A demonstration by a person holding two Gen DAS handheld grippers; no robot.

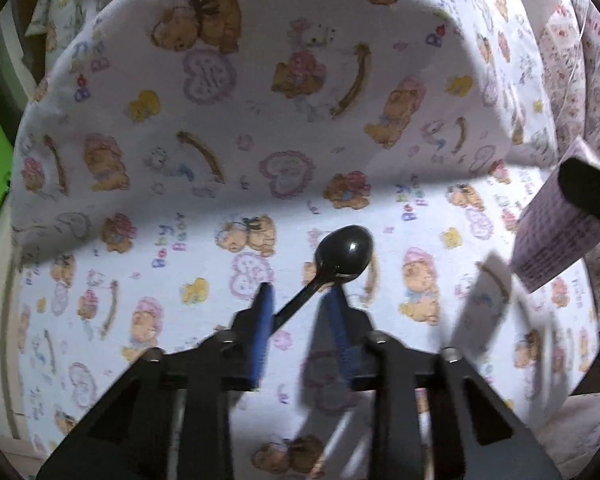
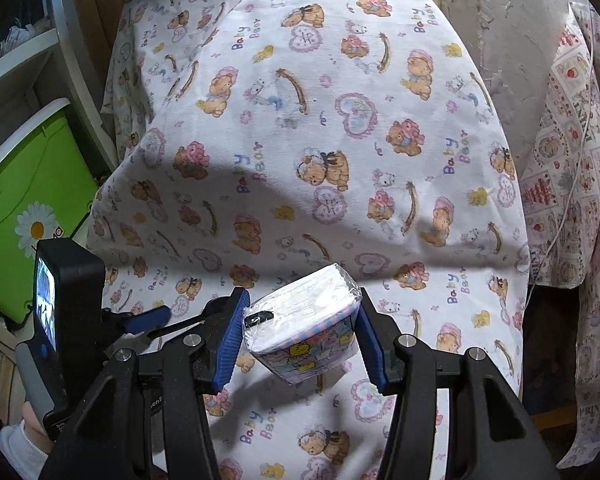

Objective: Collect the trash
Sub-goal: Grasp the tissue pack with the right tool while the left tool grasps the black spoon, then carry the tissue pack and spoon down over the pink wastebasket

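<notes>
A black plastic spoon (image 1: pixel 342 258) lies on the bear-print sheet (image 1: pixel 180 208), bowl pointing away. My left gripper (image 1: pixel 300 292) sits low over its handle, blue pads on either side with a gap; the handle runs against the left pad (image 1: pixel 265 312). My right gripper (image 2: pixel 298 320) is shut on a wrapped tissue pack (image 2: pixel 304 330) with a cartoon print, held just above the sheet. In the left wrist view the pack (image 1: pixel 556 236) and a right gripper finger show at the right edge. In the right wrist view the left gripper (image 2: pixel 140 320) is at the left.
The sheet drapes over a raised pillow or cushion (image 1: pixel 260 60) behind the spoon. A green storage box (image 2: pixel 24 200) and shelving stand at the left. A second patterned cloth (image 2: pixel 572 160) with a white cord hangs at the right.
</notes>
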